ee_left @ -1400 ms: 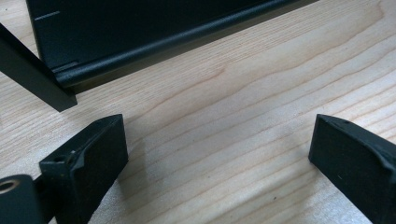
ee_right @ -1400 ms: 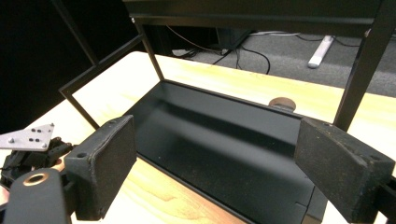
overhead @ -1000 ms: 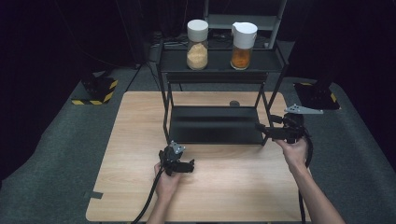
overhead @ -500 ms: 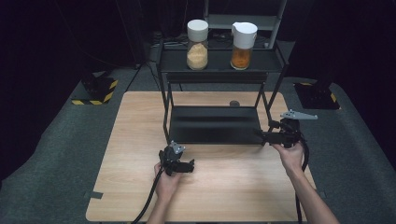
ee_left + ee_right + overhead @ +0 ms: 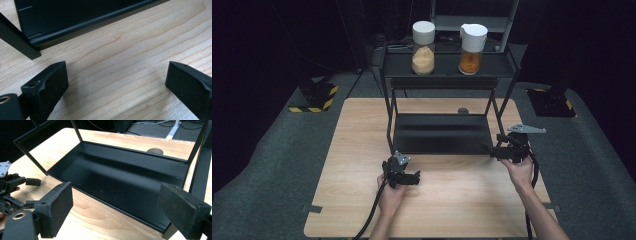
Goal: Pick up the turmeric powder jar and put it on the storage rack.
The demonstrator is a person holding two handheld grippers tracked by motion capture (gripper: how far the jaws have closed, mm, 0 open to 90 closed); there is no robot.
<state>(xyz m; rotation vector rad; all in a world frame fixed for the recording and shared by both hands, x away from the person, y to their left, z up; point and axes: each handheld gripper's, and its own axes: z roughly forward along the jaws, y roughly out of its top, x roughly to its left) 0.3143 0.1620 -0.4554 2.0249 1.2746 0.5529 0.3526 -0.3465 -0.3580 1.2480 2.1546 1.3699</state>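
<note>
Under both grippers, pale wooden surface [image 5: 362,150], ringed by dark grey floor. Ahead of them, black two-tier rack [image 5: 447,75]: upper shelf well above and beyond, bearing a white-lidded jar of pale grains [image 5: 423,41] and, beside it, a white-capped jar of amber contents [image 5: 472,42]; lower tray [image 5: 442,132] flat on the wood, bare. Behind the tray, far from either gripper, small dark round disc [image 5: 463,110].

Left gripper [image 5: 414,178]: low over the wood, near the tray's front left corner, jaws spread wide, nothing between. Right gripper [image 5: 490,150]: at the tray's front right corner, beside the rack's leg, jaws likewise spread and empty, aimed leftward across the tray.

From the left gripper view: wood grain between the pads, the tray's front lip [image 5: 87,25] and one slanting rack leg [image 5: 17,41] just ahead. From the right gripper view: whole length of the tray floor, dusty, the disc [image 5: 155,151] beyond its far rim, and the left gripper [image 5: 31,192] off to the side.
</note>
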